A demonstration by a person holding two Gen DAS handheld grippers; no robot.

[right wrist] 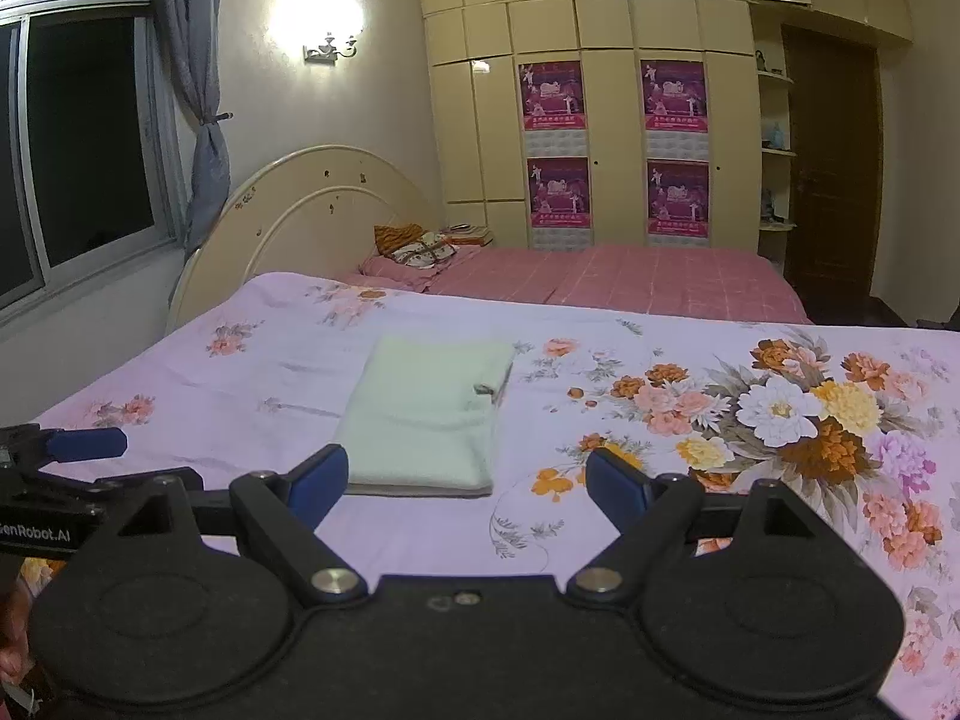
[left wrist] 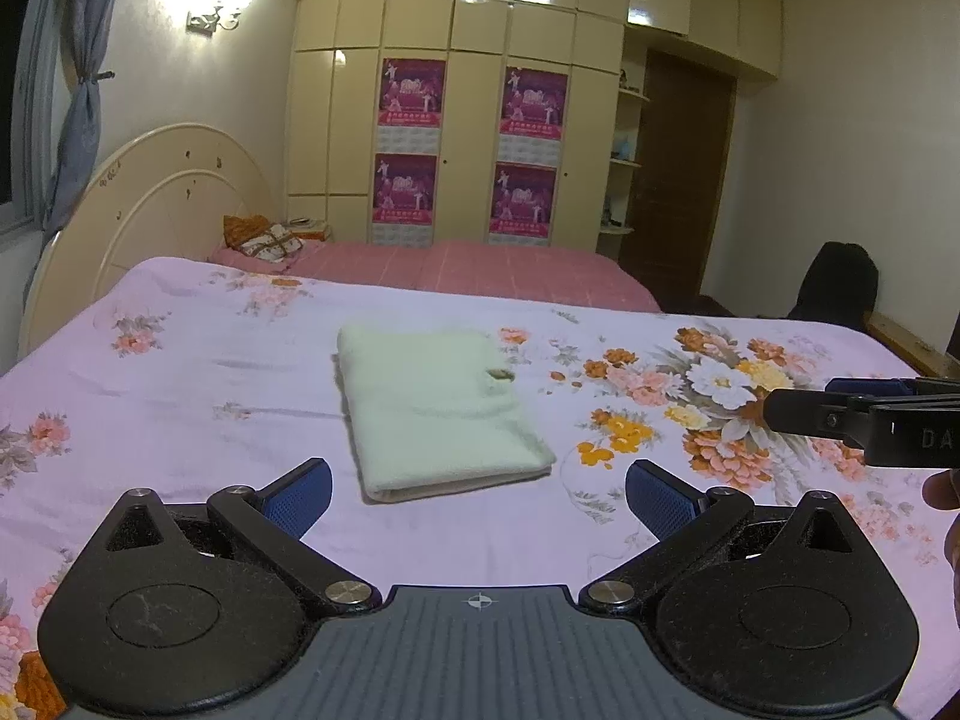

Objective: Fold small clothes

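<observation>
Where the cloth lies: a bed (left wrist: 180,408) under a floral lilac sheet.
Cloth: pale green folded towel (left wrist: 441,408) flat mid-bed, ahead of both tools.
Left gripper (left wrist: 478,498): jaws apart, empty.
Right gripper (right wrist: 467,480): jaws apart, empty.

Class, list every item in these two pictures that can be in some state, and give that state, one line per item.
Pale green cloth: folded into a flat rectangle, lying on the floral bedsheet, untouched.
Left tool: open, empty, short of the cloth.
Right tool: open, empty, short of the cloth.
Wall lamp: on.
Curtain: tied back.
Brown door: shut.
</observation>
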